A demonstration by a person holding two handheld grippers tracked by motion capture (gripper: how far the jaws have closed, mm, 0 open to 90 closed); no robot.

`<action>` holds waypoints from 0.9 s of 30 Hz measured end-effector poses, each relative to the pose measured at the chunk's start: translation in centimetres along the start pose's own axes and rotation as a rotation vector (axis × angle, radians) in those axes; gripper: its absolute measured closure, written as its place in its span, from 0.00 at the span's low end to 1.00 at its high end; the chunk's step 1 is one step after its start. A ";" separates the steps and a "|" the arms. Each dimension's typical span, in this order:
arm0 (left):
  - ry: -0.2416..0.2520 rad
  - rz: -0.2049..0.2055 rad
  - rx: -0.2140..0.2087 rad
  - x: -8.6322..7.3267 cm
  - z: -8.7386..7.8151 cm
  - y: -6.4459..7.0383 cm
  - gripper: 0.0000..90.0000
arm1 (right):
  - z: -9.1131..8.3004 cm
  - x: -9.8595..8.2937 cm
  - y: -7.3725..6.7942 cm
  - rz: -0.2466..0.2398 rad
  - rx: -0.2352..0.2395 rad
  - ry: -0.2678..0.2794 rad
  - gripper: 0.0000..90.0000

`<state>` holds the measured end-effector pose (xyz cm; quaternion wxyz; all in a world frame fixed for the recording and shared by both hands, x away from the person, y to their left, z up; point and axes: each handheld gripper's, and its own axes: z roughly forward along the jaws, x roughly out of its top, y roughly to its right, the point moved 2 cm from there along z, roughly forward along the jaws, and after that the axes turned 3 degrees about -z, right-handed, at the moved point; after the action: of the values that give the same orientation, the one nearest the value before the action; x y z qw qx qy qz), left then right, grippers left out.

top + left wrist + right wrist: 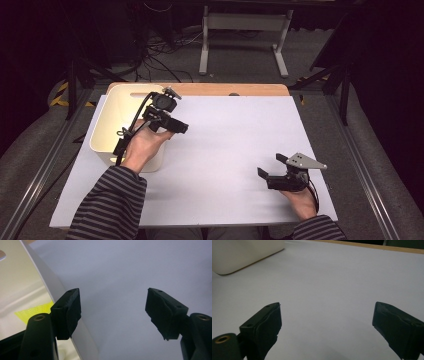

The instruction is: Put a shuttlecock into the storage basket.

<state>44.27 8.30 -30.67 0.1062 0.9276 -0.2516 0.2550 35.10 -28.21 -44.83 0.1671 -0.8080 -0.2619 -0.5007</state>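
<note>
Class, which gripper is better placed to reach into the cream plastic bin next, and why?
Probably the left gripper: it hovers open at the cream plastic bin's right rim. The right gripper, also open, sits far off over the white table sheet.

smooth cream plastic bin [107,131], matt white sheet [235,145] over wooden table [240,89]; matt black claw pads [70,312]

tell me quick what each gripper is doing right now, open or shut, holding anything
Left gripper: open, holding nothing, at the white bin's rim.
Right gripper: open, holding nothing, above the white table.
</note>
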 end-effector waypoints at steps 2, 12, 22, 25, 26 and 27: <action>-0.001 0.002 -0.003 0.0 0.1 0.3 0.33 | 0.0 0.0 0.0 0.000 -0.001 -0.002 0.10; -0.009 0.023 -0.017 0.1 0.6 1.3 0.33 | 0.0 0.0 0.0 0.002 0.001 -0.001 0.10; -0.016 0.031 -0.035 -0.1 1.3 2.0 0.32 | 0.0 0.0 0.0 0.004 0.001 -0.003 0.10; -0.017 0.036 -0.038 -0.2 1.4 2.2 0.32 | 0.0 0.0 0.0 0.004 0.002 -0.002 0.10; -0.018 0.033 -0.037 -0.3 1.5 2.3 0.32 | 0.0 0.0 0.0 0.003 0.002 -0.003 0.10; -0.019 0.037 -0.037 -0.3 1.5 2.3 0.32 | 0.0 0.0 0.0 0.004 0.002 -0.002 0.10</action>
<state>43.47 5.96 -31.95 0.1164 0.9230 -0.2744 0.2435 35.12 -28.21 -44.87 0.1688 -0.8087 -0.2609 -0.4994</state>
